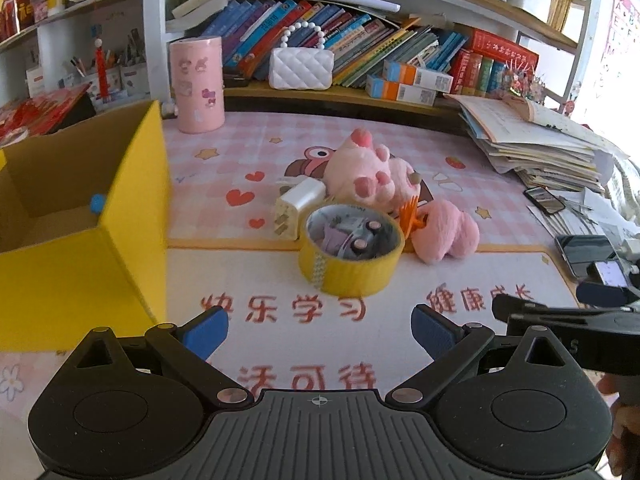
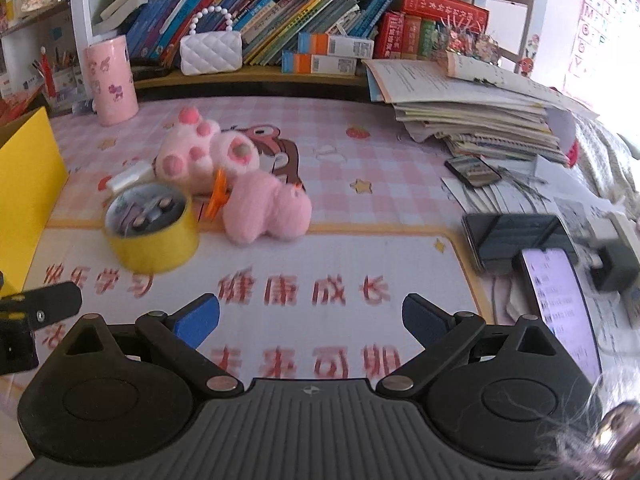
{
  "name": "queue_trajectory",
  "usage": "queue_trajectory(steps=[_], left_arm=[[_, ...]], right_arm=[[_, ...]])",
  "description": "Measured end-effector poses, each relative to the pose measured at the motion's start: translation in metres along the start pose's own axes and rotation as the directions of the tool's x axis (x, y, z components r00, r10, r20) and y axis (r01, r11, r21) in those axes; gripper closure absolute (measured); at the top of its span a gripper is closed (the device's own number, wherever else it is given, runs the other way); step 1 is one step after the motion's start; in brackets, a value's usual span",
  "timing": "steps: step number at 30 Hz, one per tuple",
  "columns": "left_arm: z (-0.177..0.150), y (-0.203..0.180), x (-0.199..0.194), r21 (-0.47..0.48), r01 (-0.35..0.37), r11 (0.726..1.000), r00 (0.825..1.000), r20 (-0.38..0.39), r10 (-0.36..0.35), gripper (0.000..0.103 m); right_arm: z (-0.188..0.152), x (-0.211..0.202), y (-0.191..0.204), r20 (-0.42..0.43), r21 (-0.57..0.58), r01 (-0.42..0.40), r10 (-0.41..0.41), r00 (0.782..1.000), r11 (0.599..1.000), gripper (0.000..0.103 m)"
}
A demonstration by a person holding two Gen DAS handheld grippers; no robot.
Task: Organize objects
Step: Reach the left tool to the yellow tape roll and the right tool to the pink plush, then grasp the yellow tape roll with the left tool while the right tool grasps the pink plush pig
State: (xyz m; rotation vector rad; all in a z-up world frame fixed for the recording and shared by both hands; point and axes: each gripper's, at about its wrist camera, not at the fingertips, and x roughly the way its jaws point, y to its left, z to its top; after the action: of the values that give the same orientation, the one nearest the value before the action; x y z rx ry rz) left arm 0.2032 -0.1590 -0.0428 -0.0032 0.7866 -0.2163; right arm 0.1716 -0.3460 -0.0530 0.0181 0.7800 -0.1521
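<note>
Your left tool [image 1: 320, 330] and right tool [image 2: 312, 320] hang spread and empty, just short of the yellow tape roll [image 1: 352, 252]; yellow box [image 1: 80, 232] left of it.

The glossy yellow roll of plastic tape [image 1: 352, 254] has a smooth, shiny band, with a strip of small pearly beads running down its outer wall. Just behind it lies a fluffy pink plush paw toy [image 1: 374, 174] of deep-pile cloth, and beside the roll a second pink plush piece [image 1: 448, 232], equally fuzzy. A pearly white plastic block [image 1: 298, 206] touching the roll looks satiny. The counter's pink printed mat [image 1: 256, 276] under the roll is smooth and matt. Well left of the roll, the yellow cardboard box [image 1: 92, 256] is matt outside, raw brown inside. Behind the roll, a quilted white handbag [image 1: 301, 67] looks leathery, with a glossy bead handle. The left tongs [image 1: 320, 330] and right tongs [image 2: 312, 322] are matt black plastic with ribbed blue pads and small metal rivets.
</note>
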Motion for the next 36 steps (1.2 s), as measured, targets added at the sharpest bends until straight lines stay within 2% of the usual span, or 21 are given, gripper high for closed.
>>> queue_trajectory(steps=[11, 20, 24, 27, 31, 36], left_arm=[[0.025, -0.018, 0.054, 0.03, 0.0, 1.0, 1.0, -0.026, 0.001, 0.004], [0.038, -0.031, 0.099, 0.036, -0.01, 0.999, 0.999, -0.053, 0.012, 0.004], [0.04, -0.036, 0.112, 0.066, -0.036, 0.997, 0.997, -0.06, 0.04, 0.011], [0.041, -0.035, 0.106, 0.071, -0.026, 0.997, 0.998, -0.051, 0.029, 0.012], [0.039, -0.029, 0.078, 0.08, 0.005, 0.997, 1.0, 0.007, -0.006, 0.012], [0.033, -0.012, 0.043, 0.03, 0.016, 0.999, 0.999, 0.044, -0.018, 0.012]], right_arm=[[0.046, 0.046, -0.015, 0.057, 0.012, -0.08, 0.079, 0.995, 0.997, 0.006], [0.066, 0.065, -0.013, 0.047, -0.016, -0.134, 0.135, 0.99, 0.991, 0.006], [0.07, 0.073, -0.012, 0.02, -0.044, -0.155, 0.156, 0.988, 0.987, 0.006], [0.071, 0.079, -0.011, 0.003, -0.051, -0.173, 0.173, 0.985, 0.984, 0.006], [0.074, 0.087, -0.01, -0.018, -0.05, -0.208, 0.208, 0.978, 0.977, 0.006], [0.075, 0.104, -0.002, -0.063, -0.093, -0.25, 0.245, 0.968, 0.964, 0.005]])
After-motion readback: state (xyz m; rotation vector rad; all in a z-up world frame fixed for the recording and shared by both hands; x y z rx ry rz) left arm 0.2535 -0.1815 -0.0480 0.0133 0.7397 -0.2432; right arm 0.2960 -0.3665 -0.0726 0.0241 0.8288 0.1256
